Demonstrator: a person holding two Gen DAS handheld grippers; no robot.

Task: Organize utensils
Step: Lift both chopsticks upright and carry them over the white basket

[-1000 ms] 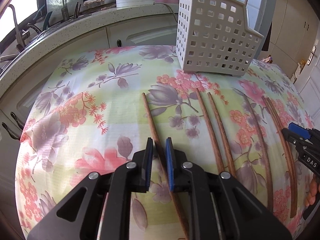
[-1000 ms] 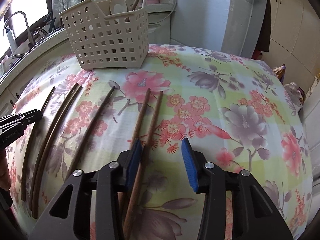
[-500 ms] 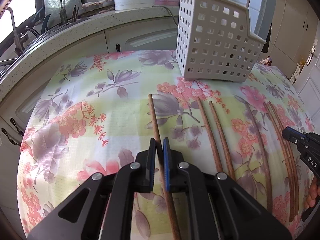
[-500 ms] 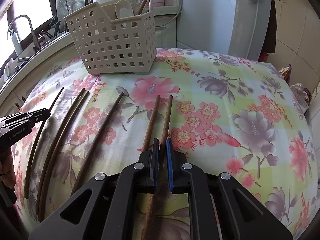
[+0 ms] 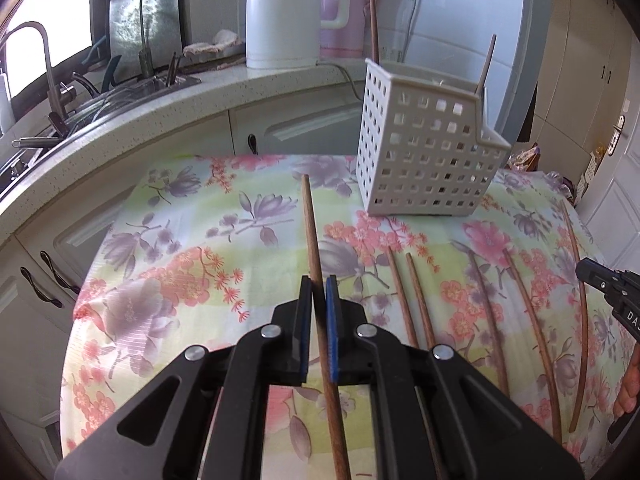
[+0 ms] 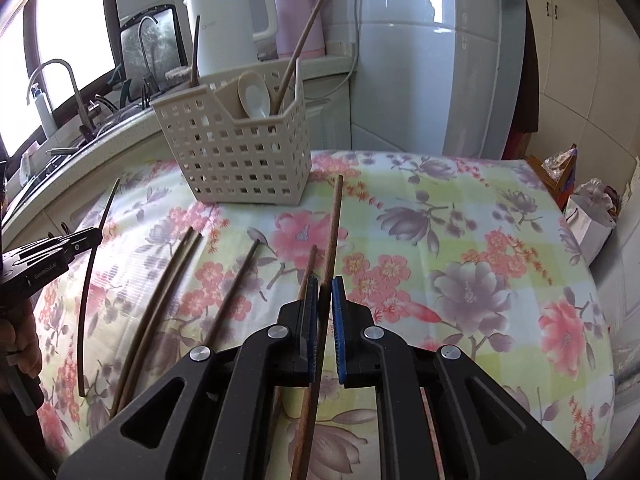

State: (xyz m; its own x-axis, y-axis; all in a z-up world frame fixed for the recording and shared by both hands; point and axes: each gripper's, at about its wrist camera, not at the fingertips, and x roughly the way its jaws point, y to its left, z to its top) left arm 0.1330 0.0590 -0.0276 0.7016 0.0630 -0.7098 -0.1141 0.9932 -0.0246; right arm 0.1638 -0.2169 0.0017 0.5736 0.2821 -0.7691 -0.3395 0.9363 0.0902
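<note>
- our left gripper (image 5: pixel 319 300) is clamped on one brown chopstick (image 5: pixel 314 240); the stick runs between the blue pads and its far tip points toward the counter.
- in the left wrist view that chopstick's far end is raised clear of the floral tablecloth (image 5: pixel 180 280), tilted up ahead of the jaws.
- our right gripper (image 6: pixel 325 300) is pinched narrow on another chopstick (image 6: pixel 332 232), with the stick's far tip reaching almost to the base of the basket.
- a second chopstick (image 6: pixel 308 268) lies on the cloth just left of the right gripper's held one, partly hidden by the left jaw.
- the perforated white utensil basket (image 6: pixel 240 156) stands upright at the far side of the table; it holds a pale spoon (image 6: pixel 254 98) and some upright sticks.
- more loose chopsticks (image 6: pixel 176 280) lie in a row on the cloth between our two grippers, roughly parallel, pointing toward the basket.
- in the left wrist view two of them (image 5: pixel 408 296) lie side by side just right of the left gripper, and others curve further right.
- behind the table runs a speckled counter (image 5: pixel 160 120) with a white kettle (image 5: pixel 282 12) and a sink tap (image 5: pixel 36 64).
</note>
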